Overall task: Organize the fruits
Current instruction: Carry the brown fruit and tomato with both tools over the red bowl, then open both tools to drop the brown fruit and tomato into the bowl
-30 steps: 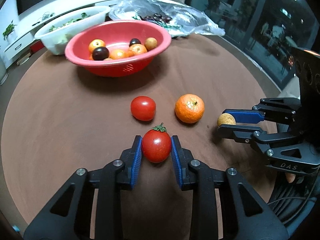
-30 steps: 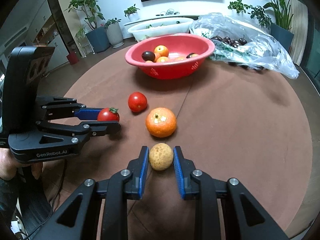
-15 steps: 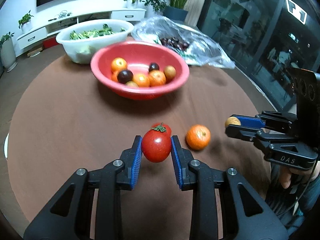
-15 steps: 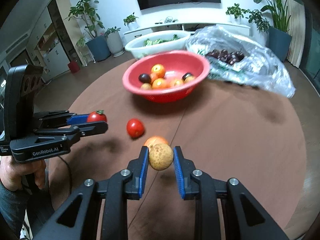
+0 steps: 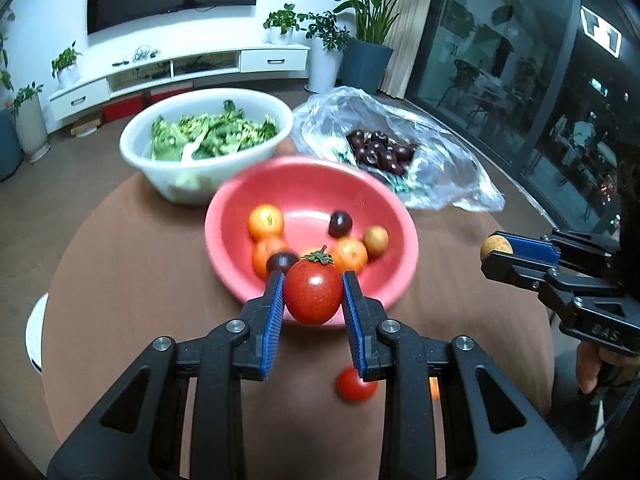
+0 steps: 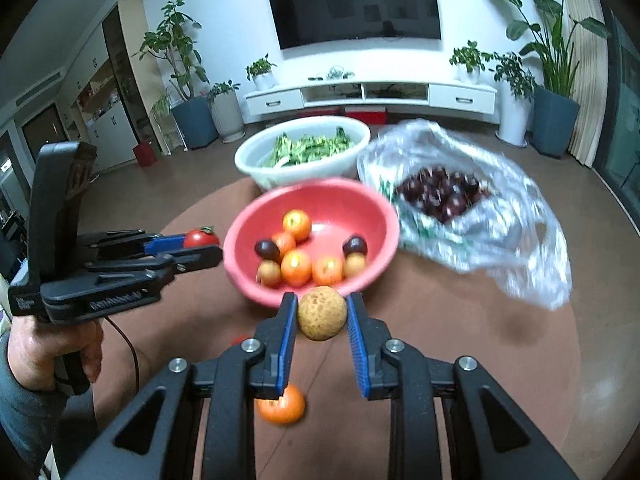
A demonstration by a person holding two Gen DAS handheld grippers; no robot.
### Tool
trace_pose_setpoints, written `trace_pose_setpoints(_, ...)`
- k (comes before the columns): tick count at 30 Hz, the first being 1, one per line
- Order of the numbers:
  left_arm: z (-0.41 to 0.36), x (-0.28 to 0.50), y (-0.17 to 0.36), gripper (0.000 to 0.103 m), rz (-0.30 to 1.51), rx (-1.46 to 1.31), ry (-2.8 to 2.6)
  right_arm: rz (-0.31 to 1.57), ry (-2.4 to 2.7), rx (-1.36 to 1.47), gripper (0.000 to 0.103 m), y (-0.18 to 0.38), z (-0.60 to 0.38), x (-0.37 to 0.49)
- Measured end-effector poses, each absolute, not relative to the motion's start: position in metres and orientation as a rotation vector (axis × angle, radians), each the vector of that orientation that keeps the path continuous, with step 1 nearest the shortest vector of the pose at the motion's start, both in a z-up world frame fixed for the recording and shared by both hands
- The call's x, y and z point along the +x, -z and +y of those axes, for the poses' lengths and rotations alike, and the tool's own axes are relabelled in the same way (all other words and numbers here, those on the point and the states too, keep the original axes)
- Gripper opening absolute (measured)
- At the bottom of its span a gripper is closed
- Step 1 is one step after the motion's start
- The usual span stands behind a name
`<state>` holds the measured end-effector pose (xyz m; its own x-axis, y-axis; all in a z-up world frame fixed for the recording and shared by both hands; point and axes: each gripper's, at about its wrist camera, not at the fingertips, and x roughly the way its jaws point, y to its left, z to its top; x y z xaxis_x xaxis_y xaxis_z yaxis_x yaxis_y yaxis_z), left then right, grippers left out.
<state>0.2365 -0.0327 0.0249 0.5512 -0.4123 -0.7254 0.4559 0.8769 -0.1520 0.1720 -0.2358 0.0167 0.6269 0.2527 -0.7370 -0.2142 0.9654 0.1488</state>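
My left gripper [image 5: 313, 300] is shut on a red tomato [image 5: 313, 297] with a green stem, held in the air at the near rim of the red bowl [image 5: 384, 204]. It also shows in the right wrist view [image 6: 200, 245]. My right gripper [image 6: 322, 314] is shut on a small tan round fruit [image 6: 322, 313], held above the table just short of the red bowl [image 6: 360, 196]. That fruit also shows in the left wrist view [image 5: 495, 246]. The bowl holds several small orange, dark and tan fruits. A second tomato [image 5: 355, 385] and an orange [image 6: 282, 405] lie on the brown table below.
A white bowl of leafy greens [image 5: 208, 140] stands behind the red bowl. A clear plastic bag of dark cherries [image 5: 380, 150] lies at the back right. The round brown table [image 5: 120, 264] ends near both sides.
Both grippers have risen and moved forward toward the red bowl with their fruits. The loose tomato and the orange now lie below and behind the fingertips.
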Motion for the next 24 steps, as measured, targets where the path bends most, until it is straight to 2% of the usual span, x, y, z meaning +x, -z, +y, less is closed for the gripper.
trace_pose_setpoints(5,-0.060,0.272,-0.015,0.027,0.844,0.109,0.513,0.841,-0.260,0.050,0.027,-0.017,-0.234,0.209)
trace_pose_setpoints(12,-0.080,0.308,0.006,0.027,0.861,0.138,0.509,0.899,-0.241,0.029,0.027,0.010,-0.231,0.254)
trace_pose_setpoints(24,-0.082,0.318,0.036,0.027,0.888,0.127,0.462,0.966,-0.229,-0.011,0.027,0.049,-0.221,0.289)
